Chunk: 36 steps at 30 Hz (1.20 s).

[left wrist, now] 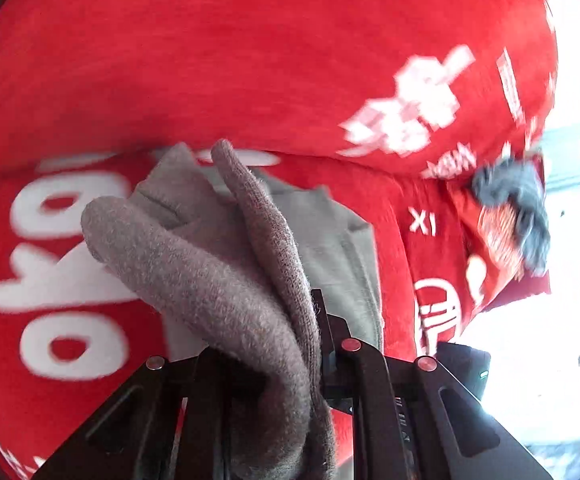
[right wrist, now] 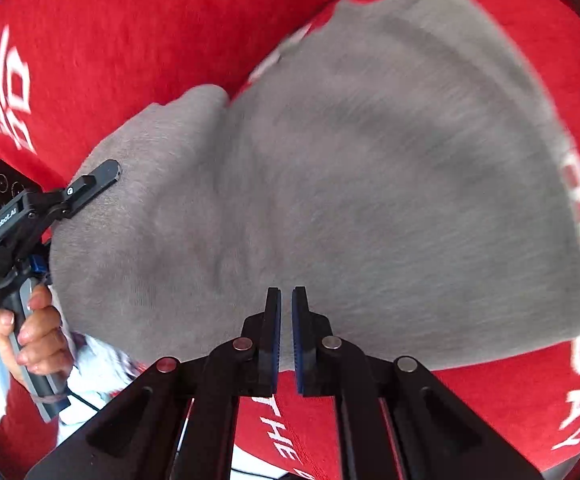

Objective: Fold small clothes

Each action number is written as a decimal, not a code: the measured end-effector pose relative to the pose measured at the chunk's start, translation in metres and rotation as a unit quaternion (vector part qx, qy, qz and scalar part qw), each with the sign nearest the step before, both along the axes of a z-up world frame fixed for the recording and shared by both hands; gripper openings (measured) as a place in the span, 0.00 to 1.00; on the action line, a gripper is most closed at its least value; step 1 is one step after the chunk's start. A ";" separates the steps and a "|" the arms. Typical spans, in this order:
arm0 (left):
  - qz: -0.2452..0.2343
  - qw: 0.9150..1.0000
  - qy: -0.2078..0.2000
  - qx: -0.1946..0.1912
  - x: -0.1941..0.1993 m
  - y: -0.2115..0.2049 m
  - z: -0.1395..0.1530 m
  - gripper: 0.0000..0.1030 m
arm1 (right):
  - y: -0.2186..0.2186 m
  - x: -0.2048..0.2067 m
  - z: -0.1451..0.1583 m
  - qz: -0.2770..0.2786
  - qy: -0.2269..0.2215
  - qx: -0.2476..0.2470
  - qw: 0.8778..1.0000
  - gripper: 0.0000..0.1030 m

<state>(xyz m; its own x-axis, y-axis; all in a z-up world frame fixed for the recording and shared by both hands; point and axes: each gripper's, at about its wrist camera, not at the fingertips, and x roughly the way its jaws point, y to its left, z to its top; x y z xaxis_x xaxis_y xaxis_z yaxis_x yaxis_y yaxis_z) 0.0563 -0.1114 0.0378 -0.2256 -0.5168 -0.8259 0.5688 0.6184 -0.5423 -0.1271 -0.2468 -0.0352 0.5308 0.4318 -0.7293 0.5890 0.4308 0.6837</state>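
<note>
A small grey knitted garment (left wrist: 218, 264) is pinched in my left gripper (left wrist: 290, 320). A fold of it drapes over and hides the left finger, and only the right finger (left wrist: 322, 320) shows. In the right wrist view the same grey garment (right wrist: 370, 184) spreads wide over a red cloth (right wrist: 130, 40). There the left gripper (right wrist: 102, 176) bites its left edge, held by a person's hand (right wrist: 38, 324). My right gripper (right wrist: 286, 300) hovers at the garment's near edge, its blue pads nearly together with nothing seen between them.
The red cloth (left wrist: 250, 60) with large white lettering covers the whole work surface. A crumpled dark blue-grey garment (left wrist: 518, 208) lies at its right edge. Beyond that edge is a bright, washed-out area. A cable (right wrist: 86, 400) trails below the hand.
</note>
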 end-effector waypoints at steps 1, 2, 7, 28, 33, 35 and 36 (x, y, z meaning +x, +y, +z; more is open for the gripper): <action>-0.017 1.000 -0.007 0.008 -0.014 -0.021 -0.003 0.17 | -0.010 -0.005 -0.001 -0.012 -0.004 0.006 1.000 0.06; -0.029 0.999 -0.006 0.013 -0.024 -0.033 -0.008 0.17 | -0.021 -0.011 -0.004 -0.026 -0.005 0.011 1.000 0.06; -0.087 0.993 -0.041 0.064 -0.076 -0.093 -0.042 0.17 | -0.059 -0.035 -0.030 -0.086 -0.024 0.066 0.994 0.09; 0.030 0.979 -0.188 0.079 -0.030 -0.023 0.011 0.88 | -0.108 -0.059 -0.084 -0.232 -0.171 0.299 0.910 0.69; 0.062 0.971 -0.188 0.133 -0.009 0.017 -0.014 0.88 | -0.110 -0.060 -0.064 -0.189 -0.145 0.284 0.929 0.70; 0.061 0.970 -0.189 0.143 -0.010 0.022 -0.024 0.88 | -0.110 -0.034 -0.055 -0.131 -0.114 0.250 0.953 0.70; 0.060 0.969 -0.191 0.148 -0.012 0.023 -0.027 0.88 | -0.109 -0.021 -0.048 -0.098 -0.097 0.223 0.965 0.68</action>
